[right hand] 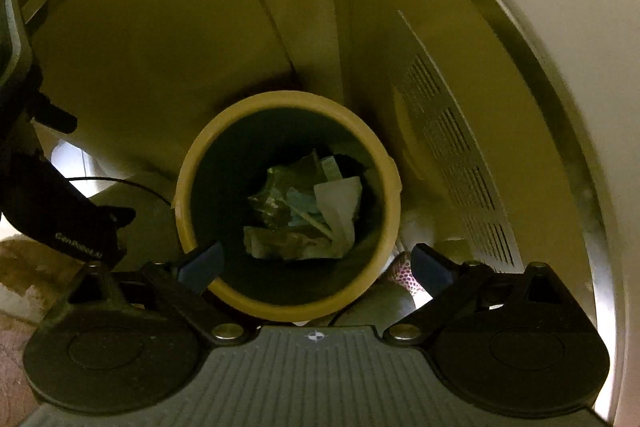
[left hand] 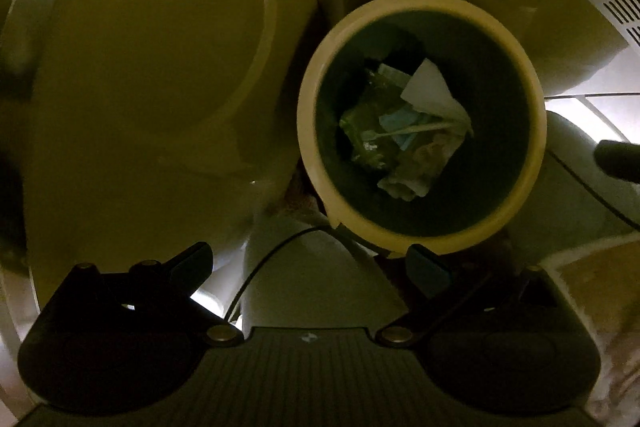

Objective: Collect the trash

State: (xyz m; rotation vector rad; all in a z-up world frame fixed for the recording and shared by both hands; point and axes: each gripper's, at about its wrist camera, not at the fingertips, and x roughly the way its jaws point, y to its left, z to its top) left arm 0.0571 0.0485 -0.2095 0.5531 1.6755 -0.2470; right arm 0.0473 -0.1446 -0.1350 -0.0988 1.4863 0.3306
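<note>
The round bin (left hand: 520, 163) is standing upright with its mouth facing straight up at both cameras, so its long axis is running down and away from the lenses. It is sitting on the floor in a tight corner, close against a pale cabinet panel (left hand: 160, 67) on one side and a panel with rows of ventilation slots (right hand: 460, 167) on the other.

The left gripper (left hand: 310, 263) is hovering above the bin's near rim, its fingers spread wide apart and holding nothing; the bin is lying ahead and slightly right of the gap between them. The right gripper (right hand: 316, 261) is hanging directly over the bin, its jaws also wide apart and empty, with the near rim sitting between the two blue fingertips (right hand: 204, 261). The left gripper's dark body is showing at the left edge of the right wrist view.

The bin is showing a thick cream-yellow rim and a dark green inner wall. The trash (right hand: 304, 211) is lying at the bottom: a crumpled white paper (left hand: 430, 91), a shiny green wrapper (left hand: 362, 131), something pale blue, and what is probably a thin stick lying across the pile, though the dim light is making that hard to confirm.
</note>
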